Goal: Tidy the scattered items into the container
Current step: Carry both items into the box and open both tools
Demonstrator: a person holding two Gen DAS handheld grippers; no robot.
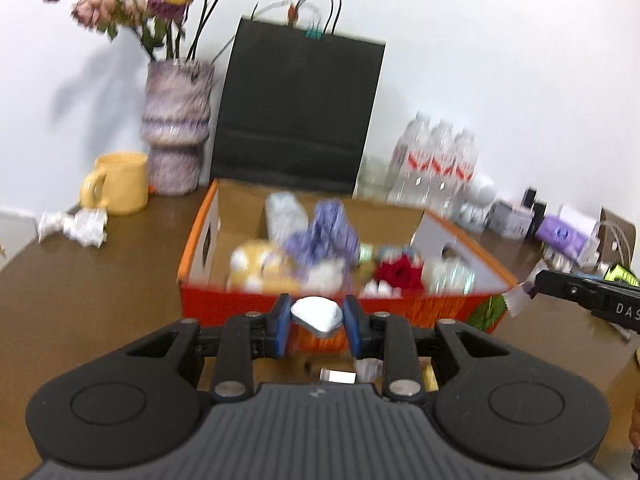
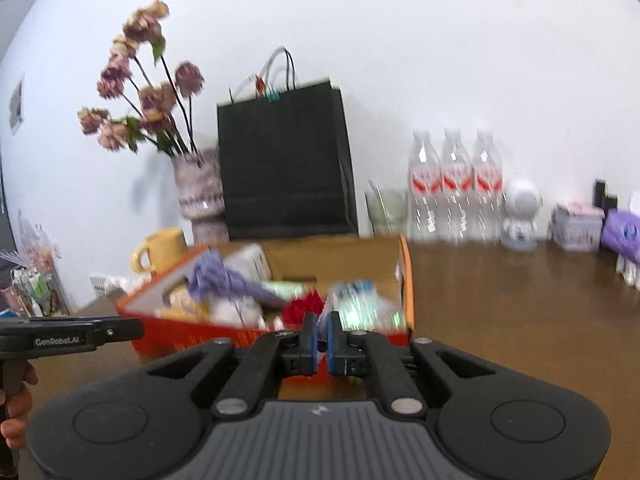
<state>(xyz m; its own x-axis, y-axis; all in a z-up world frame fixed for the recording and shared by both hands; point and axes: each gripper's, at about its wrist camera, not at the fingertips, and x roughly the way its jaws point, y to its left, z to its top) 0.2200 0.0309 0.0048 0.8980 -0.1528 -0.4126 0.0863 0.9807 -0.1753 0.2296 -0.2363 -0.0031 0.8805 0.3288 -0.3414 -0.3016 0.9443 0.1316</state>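
Two claws face the orange box (image 1: 280, 304), both carrying something. Your left claw (image 1: 316, 322) grasps a white wedge-shaped piece (image 1: 318, 316), long axis crosswise between the pads, and the box's near wall lies straight ahead, just beyond it. Your right claw (image 2: 319, 338) is clenched on a thin wrapper (image 1: 516, 300) and sits off the box's right corner. Left looks nearer the opening, so it likely drops first.

Around the orange cardboard box (image 1: 248, 300), open-topped but crowding with soft items, bare brown wooden tabletop (image 2: 500, 300) is lying free to its right and front, while a tall black paper bag (image 1: 298, 112), a mottled purple ceramic vase (image 1: 176, 128) and three clear plastic bottles (image 2: 456, 188) are blocking the space behind it.
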